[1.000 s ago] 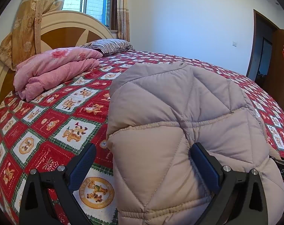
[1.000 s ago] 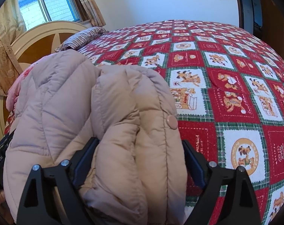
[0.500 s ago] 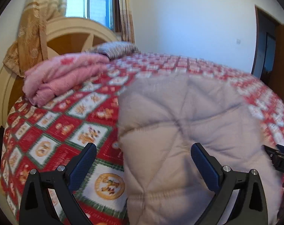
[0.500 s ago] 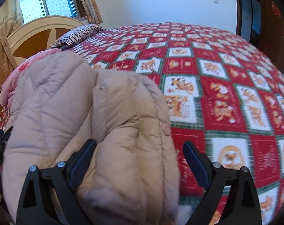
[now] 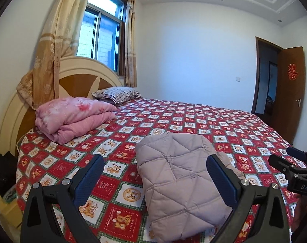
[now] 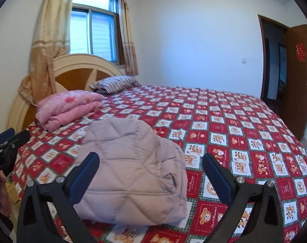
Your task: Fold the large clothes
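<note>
A folded, quilted beige puffer jacket (image 5: 179,174) (image 6: 133,172) lies on the red patterned bedspread (image 5: 224,125) (image 6: 234,125) near the bed's front edge. My left gripper (image 5: 154,160) hangs open above and in front of it, blue pads wide apart and touching nothing. My right gripper (image 6: 150,157) is also raised clear of the jacket; its jaws are opening and nothing is pressed between them. Each view catches the other gripper at its edge: the right gripper (image 5: 295,168) and the left gripper (image 6: 5,147).
A folded pink quilt (image 5: 72,117) (image 6: 66,105) and a striped pillow (image 5: 119,94) (image 6: 115,83) lie by the round headboard (image 5: 80,77). An open brown door (image 5: 287,93) stands at the right. Dark cloth (image 5: 1,172) sits beside the bed at the left.
Both grippers have pulled back and up from the jacket, which no longer sits between their jaws and now lies on the bed. The right jaws have spread wider.
</note>
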Motion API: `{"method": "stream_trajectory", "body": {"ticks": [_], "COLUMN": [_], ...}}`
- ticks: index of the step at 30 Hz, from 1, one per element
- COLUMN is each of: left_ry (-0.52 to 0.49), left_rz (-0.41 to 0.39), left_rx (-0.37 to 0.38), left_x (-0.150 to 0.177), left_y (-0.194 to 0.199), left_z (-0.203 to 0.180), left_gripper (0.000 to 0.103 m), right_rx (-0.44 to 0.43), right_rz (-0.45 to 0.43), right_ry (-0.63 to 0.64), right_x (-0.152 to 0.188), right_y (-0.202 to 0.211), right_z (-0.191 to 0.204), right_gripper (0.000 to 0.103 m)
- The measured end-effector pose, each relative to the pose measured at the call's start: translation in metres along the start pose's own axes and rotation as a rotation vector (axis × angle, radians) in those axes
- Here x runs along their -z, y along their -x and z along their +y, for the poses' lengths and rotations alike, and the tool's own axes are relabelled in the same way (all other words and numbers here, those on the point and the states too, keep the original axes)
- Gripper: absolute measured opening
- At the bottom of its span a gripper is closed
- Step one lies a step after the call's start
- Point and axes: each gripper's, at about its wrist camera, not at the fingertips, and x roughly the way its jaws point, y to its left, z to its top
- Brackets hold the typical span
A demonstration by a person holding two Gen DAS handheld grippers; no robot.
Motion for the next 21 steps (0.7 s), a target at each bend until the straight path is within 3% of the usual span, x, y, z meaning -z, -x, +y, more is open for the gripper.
{"method": "stream_trajectory", "body": {"ticks": [5, 21], "left_ry": [0.012, 0.031], "left_rz": [0.005, 0.043], "left_rx": [0.010, 0.022], "left_x": [0.004, 0.016], "left_y": [0.003, -0.003], "left_z": [0.003, 0.006], "left_gripper": [0.101, 0.101], "right_rx": [-0.013, -0.028], "right_rz": [-0.034, -0.016], "right_ry": [0.020, 0.046], "right_x": [0.000, 0.008], "right_y": [0.012, 0.014], "right_z": [0.010, 0.022], "right_gripper": [0.103, 0.103]}}
